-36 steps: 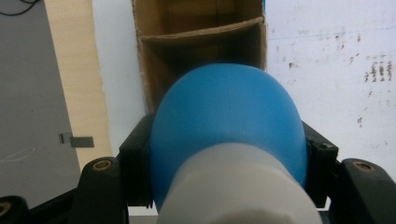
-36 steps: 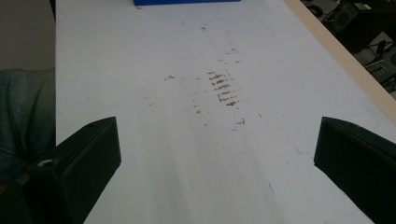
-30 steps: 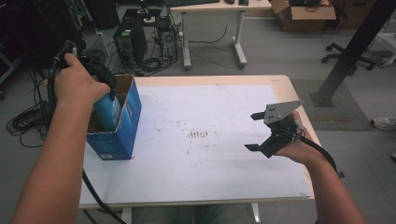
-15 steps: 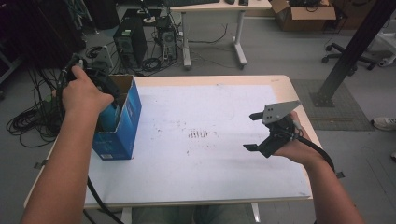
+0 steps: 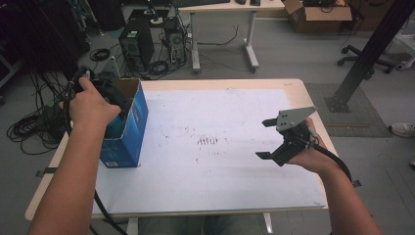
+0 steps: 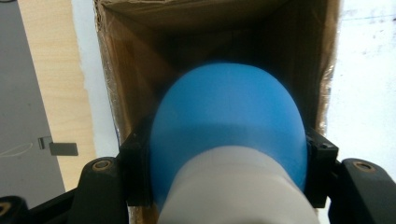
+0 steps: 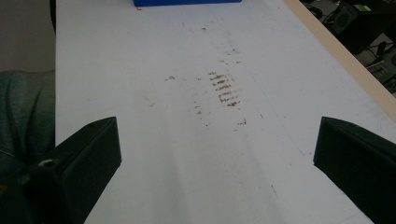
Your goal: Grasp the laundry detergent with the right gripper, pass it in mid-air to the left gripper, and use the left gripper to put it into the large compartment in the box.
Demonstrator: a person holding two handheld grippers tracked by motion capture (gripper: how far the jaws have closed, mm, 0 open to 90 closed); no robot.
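Left gripper: at the bottom of its own view I see its jaws clamped on either side of a blue-and-white object, blue rounded end forward, white part nearest the camera.
Left hand: mid-left of the high view, over the box's open top; the gripper itself is mostly hidden under it.
Right gripper: centre-right of the high view, jaws wide apart and holding nothing, above the white sheet. In its own view the jaws stand at the lower corners with bare sheet between them.
Right hand: lower right of the high view, behind the gripper.
Blue box: left side of the worktop, upright, top open; brown cardboard inside. The held object points down into that opening.
Worktop: pale wood edge, covered by a white sheet with reddish-brown smudges near the middle.
Far floor: computer towers, cables, another desk along the top of the frame.
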